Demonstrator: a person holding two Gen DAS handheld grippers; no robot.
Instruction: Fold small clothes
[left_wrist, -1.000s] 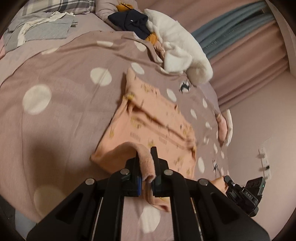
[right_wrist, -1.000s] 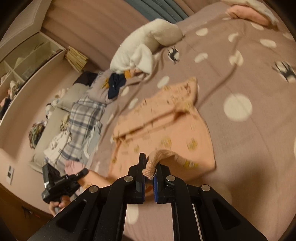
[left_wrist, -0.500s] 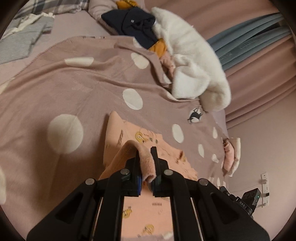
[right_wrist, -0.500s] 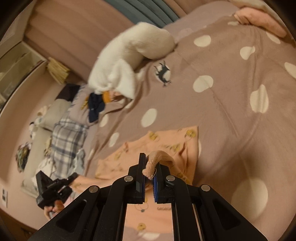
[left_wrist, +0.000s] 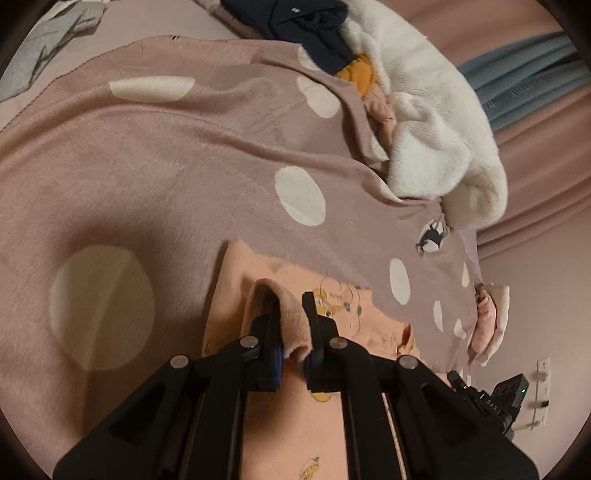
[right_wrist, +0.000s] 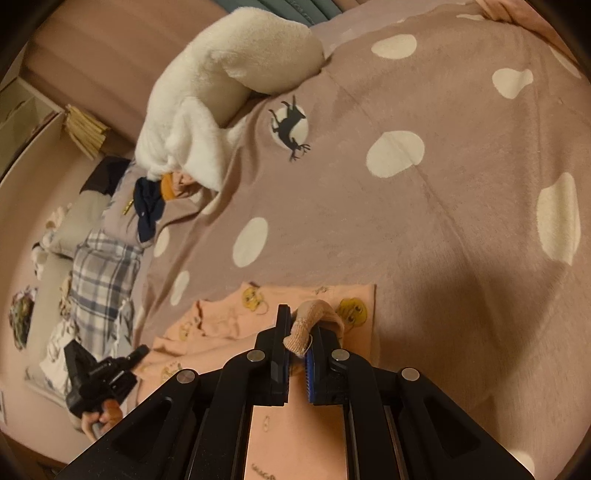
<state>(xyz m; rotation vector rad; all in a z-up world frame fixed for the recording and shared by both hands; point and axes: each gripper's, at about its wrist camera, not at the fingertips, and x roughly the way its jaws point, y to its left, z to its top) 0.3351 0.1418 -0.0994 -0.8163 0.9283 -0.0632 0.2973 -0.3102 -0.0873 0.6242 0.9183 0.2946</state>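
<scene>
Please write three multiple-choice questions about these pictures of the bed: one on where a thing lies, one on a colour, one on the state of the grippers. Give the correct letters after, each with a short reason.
1. Where does the white fluffy blanket lie?
A. on the far part of the spotted bedspread, beside the dark garment
B. between the jaws of the left gripper
C. on the floor under the bed

2. What colour is the garment being folded?
A. dark blue
B. peach with small yellow cartoon prints
C. grey plaid

3. What state are the two grippers in?
A. both wide open and empty
B. only the right one holds cloth
C. each shut on an edge of the garment

Answers:
1 A: it is heaped at the far edge of the bedspread, next to the dark garment.
2 B: the cloth is peach and the prints are yellow.
3 C: the left gripper and the right gripper each pinch a fold of peach cloth.
</scene>
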